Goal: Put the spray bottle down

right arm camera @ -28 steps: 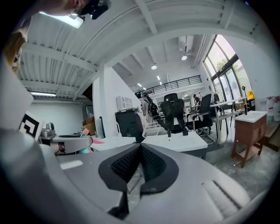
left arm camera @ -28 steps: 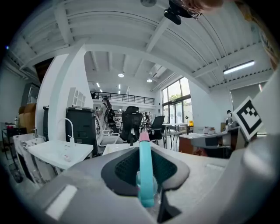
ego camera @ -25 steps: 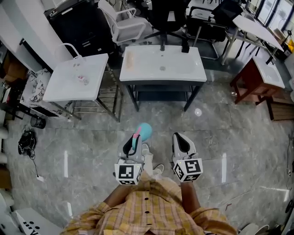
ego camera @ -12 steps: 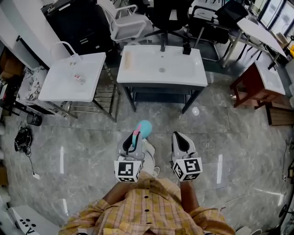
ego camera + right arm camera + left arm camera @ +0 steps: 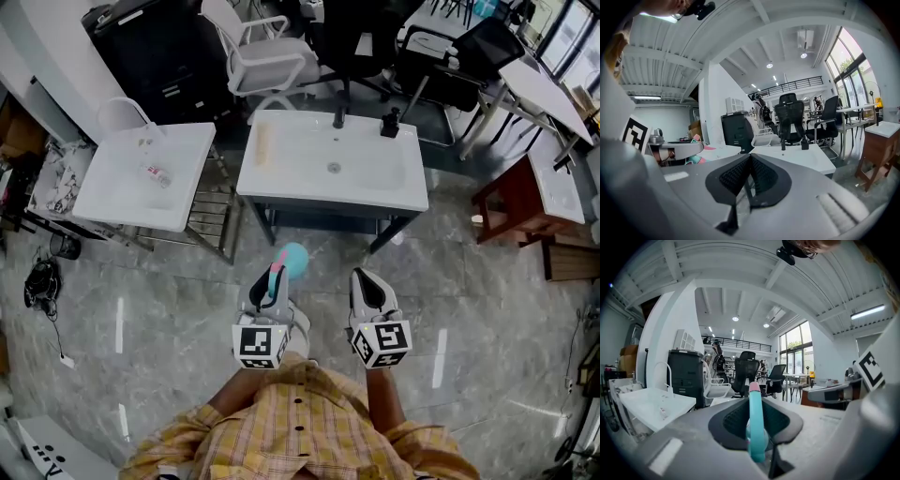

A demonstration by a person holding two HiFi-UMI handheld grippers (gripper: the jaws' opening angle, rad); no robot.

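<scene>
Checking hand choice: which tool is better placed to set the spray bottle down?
Left. The left tool is clamped on the teal spray bottle; the right tool is shut and empty.

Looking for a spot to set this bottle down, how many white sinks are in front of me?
2: the left sink, with an arched tap, and the middle sink, straight ahead. The white-topped red cabinet at right may hide a third.
</scene>
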